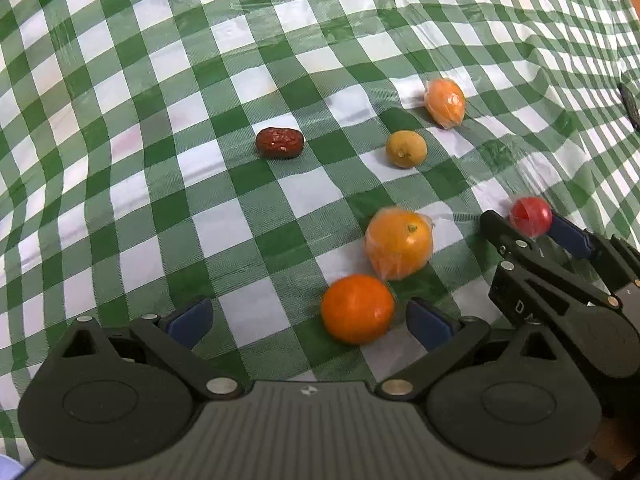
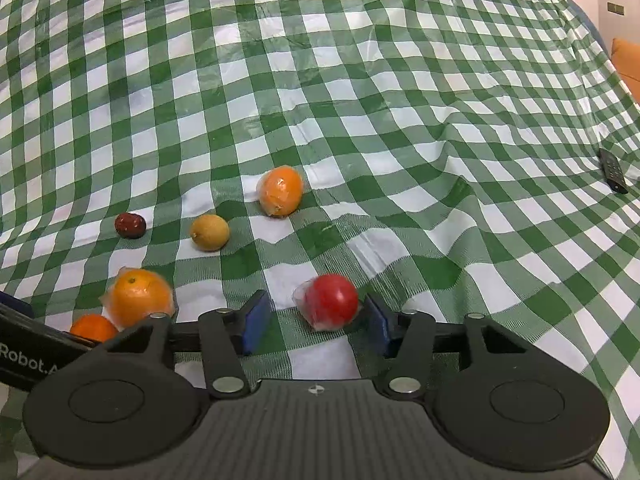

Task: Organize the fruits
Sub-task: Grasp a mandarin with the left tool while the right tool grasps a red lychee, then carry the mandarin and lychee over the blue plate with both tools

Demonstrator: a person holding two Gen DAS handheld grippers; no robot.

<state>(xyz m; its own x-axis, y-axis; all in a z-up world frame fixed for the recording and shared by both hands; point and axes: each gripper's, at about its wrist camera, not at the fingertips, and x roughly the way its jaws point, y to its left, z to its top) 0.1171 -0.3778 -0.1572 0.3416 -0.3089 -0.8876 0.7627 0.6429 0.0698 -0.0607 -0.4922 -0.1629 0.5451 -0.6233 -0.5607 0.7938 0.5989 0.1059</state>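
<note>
On the green checked cloth (image 1: 248, 224), my left gripper (image 1: 310, 324) is open around a bare tangerine (image 1: 357, 308), which lies nearer the right pad with a gap on both sides. My right gripper (image 2: 317, 322) is open around a plastic-wrapped red tomato (image 2: 332, 306); the tomato rests by the right pad and clear of the left one. That tomato (image 1: 531, 216) also shows in the left wrist view. Close by lie a wrapped orange (image 1: 399, 242), a small yellow fruit (image 1: 405, 149), a second wrapped orange (image 1: 445, 103) and a dark red date (image 1: 279, 143).
A black remote control (image 2: 612, 171) lies on the cloth at the far right. An orange cushion or seat (image 2: 626, 60) shows past the table's right edge. The cloth is wrinkled around the fruit.
</note>
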